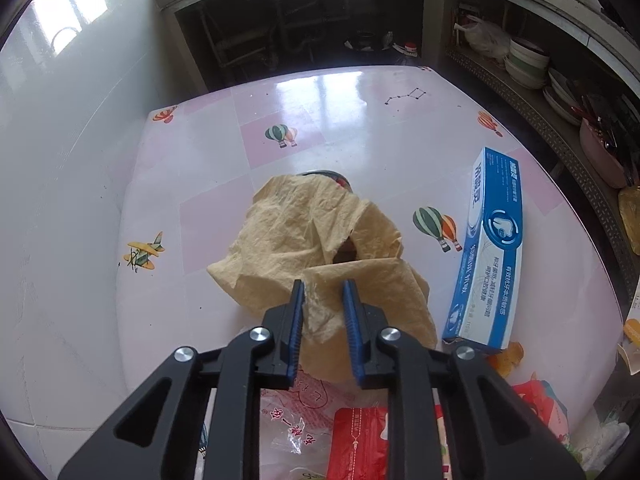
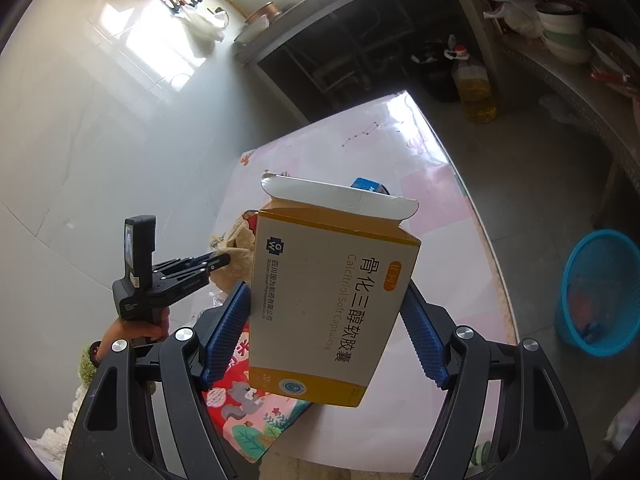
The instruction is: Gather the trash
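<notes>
The left tool [image 1: 323,292] pinches a fold of the tan paper [image 1: 316,236] on the tabletop [image 1: 320,120], seemingly thinly; it may tear free. The right tool [image 2: 326,300] clamps 1 capsule box [image 2: 328,304].

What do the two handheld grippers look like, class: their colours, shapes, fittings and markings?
The left gripper has black plastic linkage arms with cut-out slots, round silver pivot bolts and two narrow blue ribbed finger pads. The right gripper is built the same, with dotted blue pads. In the right wrist view, the left gripper carries an upright black block above its handle, with small pale lettering on its side.
</notes>
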### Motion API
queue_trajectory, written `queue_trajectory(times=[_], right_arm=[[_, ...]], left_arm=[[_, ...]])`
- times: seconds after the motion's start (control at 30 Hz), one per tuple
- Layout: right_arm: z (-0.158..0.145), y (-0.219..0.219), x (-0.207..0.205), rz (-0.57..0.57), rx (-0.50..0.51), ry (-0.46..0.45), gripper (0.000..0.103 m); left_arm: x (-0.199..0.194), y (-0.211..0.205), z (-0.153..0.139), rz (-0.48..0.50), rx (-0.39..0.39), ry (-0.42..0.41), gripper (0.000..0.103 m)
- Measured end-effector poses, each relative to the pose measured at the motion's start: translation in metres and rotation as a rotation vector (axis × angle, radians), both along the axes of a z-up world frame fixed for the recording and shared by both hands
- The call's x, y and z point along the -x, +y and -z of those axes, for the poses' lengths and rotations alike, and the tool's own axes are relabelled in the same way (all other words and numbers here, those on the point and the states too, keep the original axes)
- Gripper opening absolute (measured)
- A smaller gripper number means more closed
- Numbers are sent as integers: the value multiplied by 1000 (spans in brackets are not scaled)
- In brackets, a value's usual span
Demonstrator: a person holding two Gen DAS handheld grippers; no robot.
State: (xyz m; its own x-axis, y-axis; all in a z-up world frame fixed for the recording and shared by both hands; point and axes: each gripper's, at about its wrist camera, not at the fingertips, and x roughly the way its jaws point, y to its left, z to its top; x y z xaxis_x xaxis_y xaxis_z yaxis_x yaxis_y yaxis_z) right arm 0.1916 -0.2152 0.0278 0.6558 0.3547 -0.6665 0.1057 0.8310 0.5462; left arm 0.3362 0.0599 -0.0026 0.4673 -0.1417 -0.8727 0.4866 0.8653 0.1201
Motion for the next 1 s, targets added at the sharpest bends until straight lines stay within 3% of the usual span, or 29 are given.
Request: queue_trajectory(times=[0.3,1.0], right_arm=[[2,-2,1,0,-7,1,71],[2,-12,9,28,-26,-10,71]], left_arm=[[19,9,-28,4,29,-73,4],[74,33,-123,-49,191,-314,1]])
